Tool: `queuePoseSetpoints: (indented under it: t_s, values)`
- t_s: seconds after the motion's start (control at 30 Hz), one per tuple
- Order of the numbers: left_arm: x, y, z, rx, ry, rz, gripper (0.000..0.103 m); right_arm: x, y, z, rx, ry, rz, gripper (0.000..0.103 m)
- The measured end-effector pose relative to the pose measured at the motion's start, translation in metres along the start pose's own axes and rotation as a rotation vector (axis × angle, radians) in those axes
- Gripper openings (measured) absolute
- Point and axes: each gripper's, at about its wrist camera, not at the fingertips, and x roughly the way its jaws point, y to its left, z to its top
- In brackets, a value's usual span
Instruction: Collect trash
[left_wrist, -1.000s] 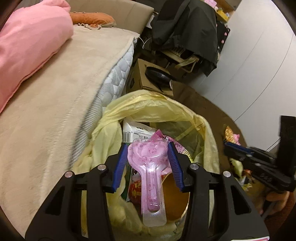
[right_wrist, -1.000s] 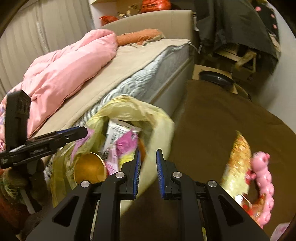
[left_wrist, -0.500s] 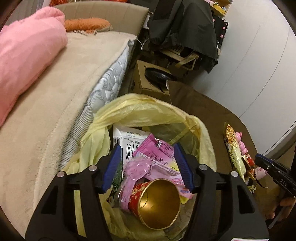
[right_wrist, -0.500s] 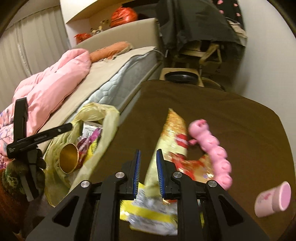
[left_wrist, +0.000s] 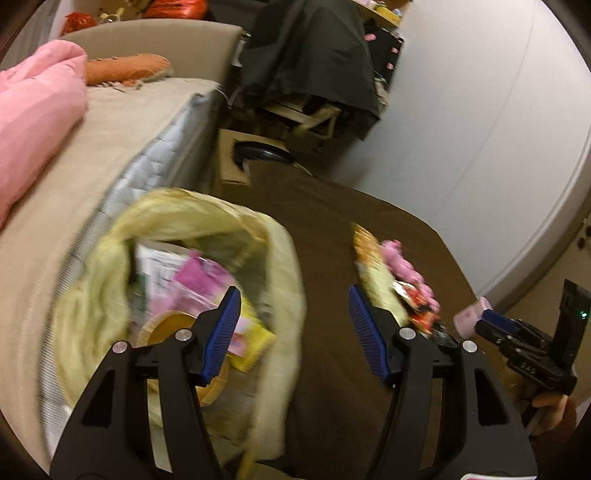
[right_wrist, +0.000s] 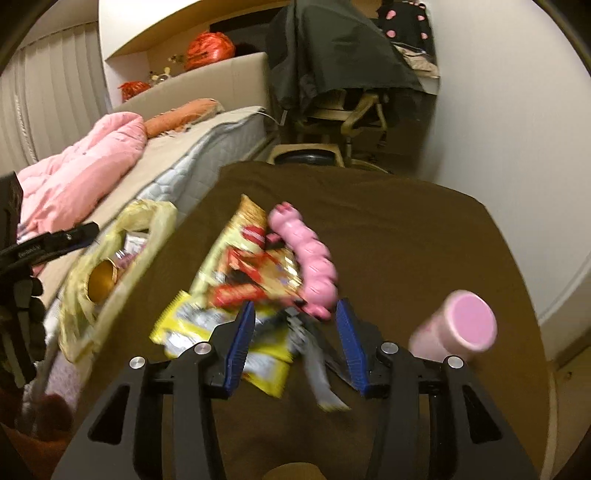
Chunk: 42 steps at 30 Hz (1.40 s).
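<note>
A yellow trash bag (left_wrist: 284, 266) stands beside the bed, holding a gold cup (left_wrist: 166, 326), pink wrappers and a white box. My left gripper (left_wrist: 293, 325) is open and empty, just right of the bag's rim. On the brown table lie a gold and red snack wrapper (right_wrist: 251, 273), a yellow wrapper (right_wrist: 184, 328), a pink caterpillar toy (right_wrist: 310, 262) and a pink cup (right_wrist: 458, 328) on its side. My right gripper (right_wrist: 295, 332) hovers low over the wrappers with its jaws opening. A blurred grey wrapper (right_wrist: 317, 369) lies between them, and the pads do not press on it.
The bed (right_wrist: 192, 147) with a pink duvet (right_wrist: 81, 173) runs along the left. A cardboard box with a black bowl (left_wrist: 258, 151) and a chair draped in dark clothes (left_wrist: 310, 59) stand behind the table. A white wall (right_wrist: 498, 129) closes the right side.
The left gripper let the pink blister pack drop into the bag, opened wider and swung right. The right gripper travelled from the bag to the wrappers on the table and opened its jaws.
</note>
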Motion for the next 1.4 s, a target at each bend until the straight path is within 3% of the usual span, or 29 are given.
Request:
queuePoseSetpoints:
  t_s: [0.3,0.57,0.73,0.9,1.17,1.23,1.4]
  values:
    - [0.022,-0.039,-0.029,0.058,0.1,-0.041,0.057,0.01,-0.011,-0.032,0.09,0.05,0.071,0.045]
    - [0.02,-0.035,-0.037,0.073,0.12,-0.01,0.058,0.029,0.029,-0.017,0.043,0.042,0.147,0.045]
    - [0.015,-0.03,-0.037,0.065,0.112,-0.008,0.058,0.044,0.043,-0.014,0.012,0.052,0.132,0.045]
    - [0.013,-0.032,-0.036,0.075,0.112,-0.019,0.058,0.052,0.034,-0.023,0.001,0.121,0.093,0.045]
    - [0.021,-0.043,-0.04,0.089,0.135,-0.053,0.058,0.026,-0.013,-0.054,0.033,0.169,0.019,0.045]
    - [0.024,-0.048,-0.042,0.097,0.143,-0.061,0.058,0.017,-0.023,-0.057,0.051,0.16,-0.002,0.045]
    - [0.029,-0.057,-0.046,0.117,0.155,-0.063,0.058,-0.012,-0.032,-0.052,0.089,0.045,0.067,0.045]
